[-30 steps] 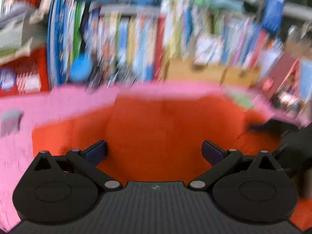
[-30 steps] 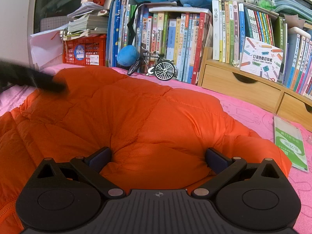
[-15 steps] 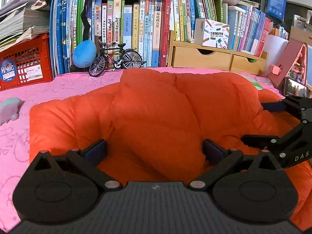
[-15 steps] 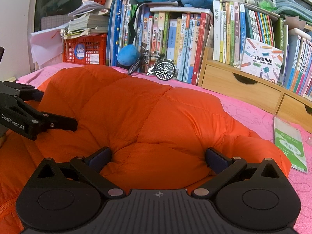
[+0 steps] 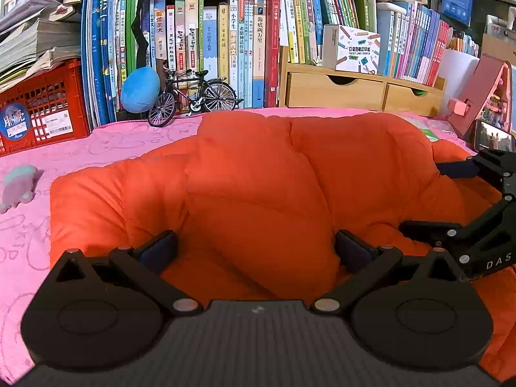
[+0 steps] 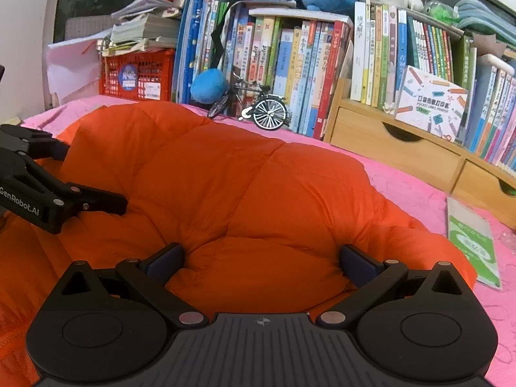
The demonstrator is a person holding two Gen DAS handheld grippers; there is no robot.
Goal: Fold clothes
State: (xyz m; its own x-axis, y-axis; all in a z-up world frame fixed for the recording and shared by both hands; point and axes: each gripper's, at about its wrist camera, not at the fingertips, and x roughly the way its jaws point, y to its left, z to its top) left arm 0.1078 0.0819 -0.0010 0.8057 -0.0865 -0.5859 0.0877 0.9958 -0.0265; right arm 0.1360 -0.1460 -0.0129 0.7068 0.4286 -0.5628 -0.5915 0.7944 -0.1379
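Pink embossed bedding (image 5: 96, 142) covers the surface, backed by crowded shelves of books (image 5: 225, 42), one red crate (image 5: 42, 106), one model bicycle (image 5: 193, 96) and two wooden drawers (image 5: 335, 93). One puffy orange quilted jacket (image 5: 258, 187) lies bunched across the bedding. Two grippers rest side by side against it, left gripper (image 5: 254, 248) and right gripper (image 6: 261, 258), each with jaws spread wide, gripping nothing.

A pink embossed cloth (image 5: 96, 148) covers the bed. A puffy orange jacket (image 5: 258, 187) lies across its middle. Far back stand a model bicycle (image 5: 193, 96) and red crate (image 5: 42, 109); a small plush (image 5: 19, 187) lies left, a green packet (image 6: 472, 245) right.
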